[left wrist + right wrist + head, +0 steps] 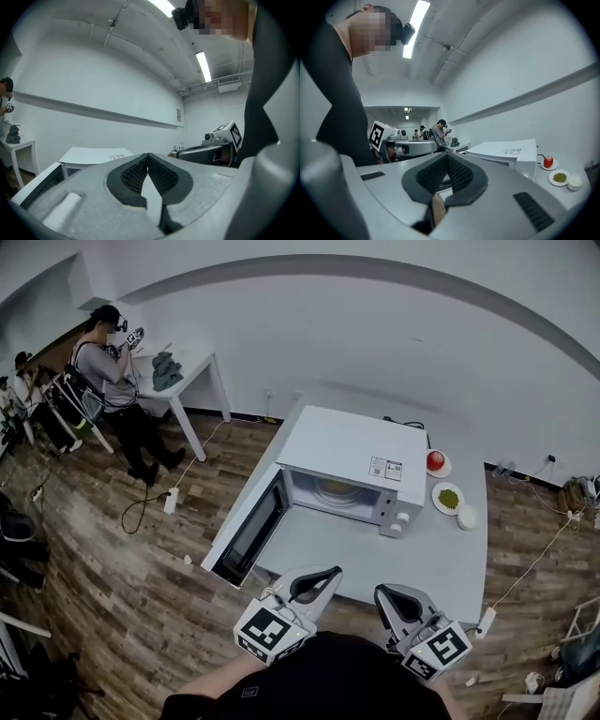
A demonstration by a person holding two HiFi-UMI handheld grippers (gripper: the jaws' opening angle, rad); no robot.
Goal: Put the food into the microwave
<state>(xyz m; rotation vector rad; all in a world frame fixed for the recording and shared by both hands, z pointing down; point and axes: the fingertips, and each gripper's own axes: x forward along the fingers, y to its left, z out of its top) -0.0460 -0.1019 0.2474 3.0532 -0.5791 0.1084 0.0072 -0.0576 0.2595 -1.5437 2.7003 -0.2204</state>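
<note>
While microwave (356,460) shows perhaps a turntable (336,491), half-hidden | left hand-held gripper (333,573), right hand-held gripper (382,594): pressed together

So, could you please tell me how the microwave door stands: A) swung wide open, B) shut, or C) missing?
A: the door hangs wide open at the left of the microwave, so the cavity shows.

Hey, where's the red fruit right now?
In the head view the red fruit sits on a saucer on the table, right of the microwave and just behind the plate of green food.
</note>
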